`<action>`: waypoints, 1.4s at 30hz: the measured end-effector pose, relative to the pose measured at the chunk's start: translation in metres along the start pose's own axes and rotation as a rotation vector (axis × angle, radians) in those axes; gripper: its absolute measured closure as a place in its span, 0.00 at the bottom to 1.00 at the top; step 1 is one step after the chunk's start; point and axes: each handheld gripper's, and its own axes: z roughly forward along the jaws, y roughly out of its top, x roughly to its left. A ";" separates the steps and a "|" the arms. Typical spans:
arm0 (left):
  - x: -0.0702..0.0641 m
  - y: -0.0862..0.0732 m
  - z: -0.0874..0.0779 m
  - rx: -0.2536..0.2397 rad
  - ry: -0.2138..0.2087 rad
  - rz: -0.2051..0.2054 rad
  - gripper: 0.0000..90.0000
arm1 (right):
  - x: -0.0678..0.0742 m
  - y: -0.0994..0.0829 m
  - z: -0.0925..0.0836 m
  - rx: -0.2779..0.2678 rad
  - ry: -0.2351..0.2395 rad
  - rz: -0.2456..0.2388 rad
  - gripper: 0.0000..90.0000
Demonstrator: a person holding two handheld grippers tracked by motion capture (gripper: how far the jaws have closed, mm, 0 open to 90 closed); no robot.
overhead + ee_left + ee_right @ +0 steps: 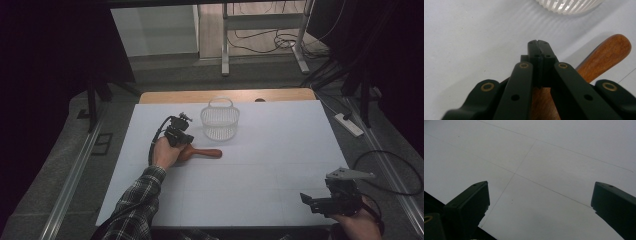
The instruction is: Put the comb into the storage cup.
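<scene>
The wooden paddle (202, 153) lies flat on the table (280, 150), its long axis left-right, just before the basket (220, 120). The left gripper (539, 43), jaws together, sits over its near end, seemingly unclamped; the right gripper (540, 195) gapes, well apart.

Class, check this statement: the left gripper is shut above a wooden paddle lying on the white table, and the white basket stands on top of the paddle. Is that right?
Not quite. The white basket stands on the white table beside the wooden paddle, apart from it, not on top, as the high view shows. The left gripper is indeed shut above the paddle.
</scene>
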 end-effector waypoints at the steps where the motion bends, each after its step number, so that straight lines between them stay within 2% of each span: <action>1: -0.001 0.000 0.000 0.001 -0.002 0.001 0.99 | 0.000 0.000 0.000 0.000 0.000 0.000 0.02; 7: -0.009 -0.003 0.001 0.005 -0.029 0.021 0.99 | 0.000 0.000 0.000 0.000 -0.001 0.000 0.02; 13: -0.019 -0.005 0.002 0.016 -0.032 0.042 0.99 | 0.000 0.000 0.000 0.000 -0.001 -0.002 0.02; 23: -0.027 -0.012 0.002 0.018 -0.057 0.035 0.99 | 0.000 0.000 -0.001 -0.003 -0.001 -0.007 0.03; 28: -0.031 -0.014 0.002 0.027 -0.057 0.041 0.99 | 0.000 0.000 -0.001 -0.003 0.000 -0.006 0.03; 37: -0.037 -0.023 0.000 0.029 -0.083 0.030 0.99 | 0.000 0.000 -0.001 -0.004 0.002 -0.007 0.03; 42: -0.042 -0.029 -0.001 0.037 -0.084 0.030 0.99 | 0.000 0.000 -0.001 -0.003 0.003 -0.006 0.03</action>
